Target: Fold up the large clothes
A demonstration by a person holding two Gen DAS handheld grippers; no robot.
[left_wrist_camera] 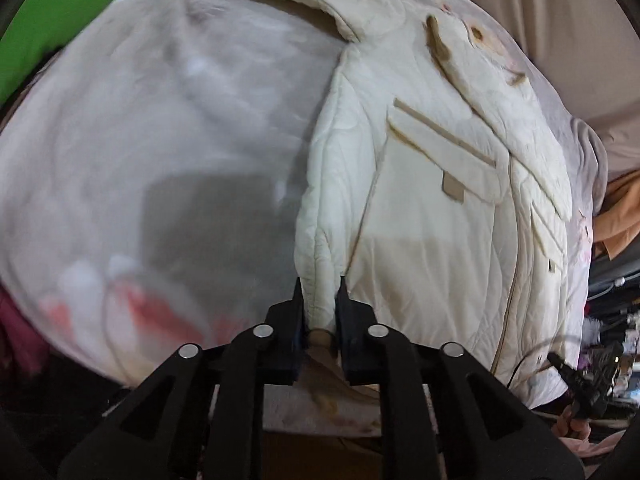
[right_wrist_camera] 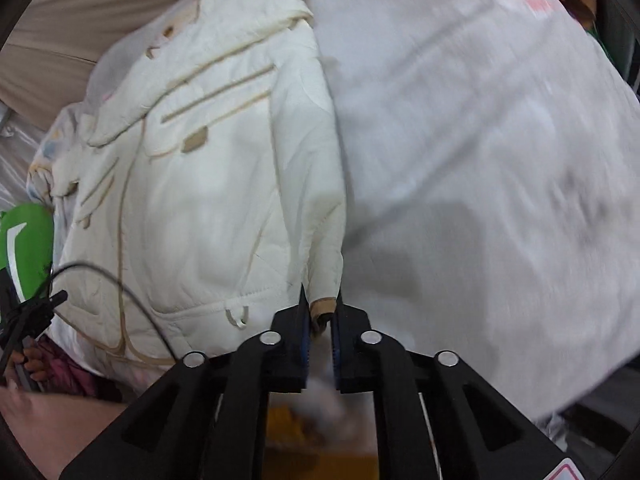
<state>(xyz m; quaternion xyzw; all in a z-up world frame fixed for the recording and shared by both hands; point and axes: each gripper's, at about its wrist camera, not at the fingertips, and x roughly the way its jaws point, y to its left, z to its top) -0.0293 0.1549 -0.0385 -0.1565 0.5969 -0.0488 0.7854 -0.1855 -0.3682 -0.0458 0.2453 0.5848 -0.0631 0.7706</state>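
Cream quilted jacket [left_wrist_camera: 432,200] lies on a pale bedsheet [left_wrist_camera: 168,120], each sleeve cuff pinched by left tongs [left_wrist_camera: 320,304] and right tongs [right_wrist_camera: 320,308].

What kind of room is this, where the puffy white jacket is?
Probably a bedroom at home. The cream jacket lies on a soft pale bedspread, other clothes are heaped at the edge, and a beige curtain-like cloth hangs behind.

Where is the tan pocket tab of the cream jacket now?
In the left wrist view the tan pocket tab sits right of centre on the cream jacket, under the pocket flap.
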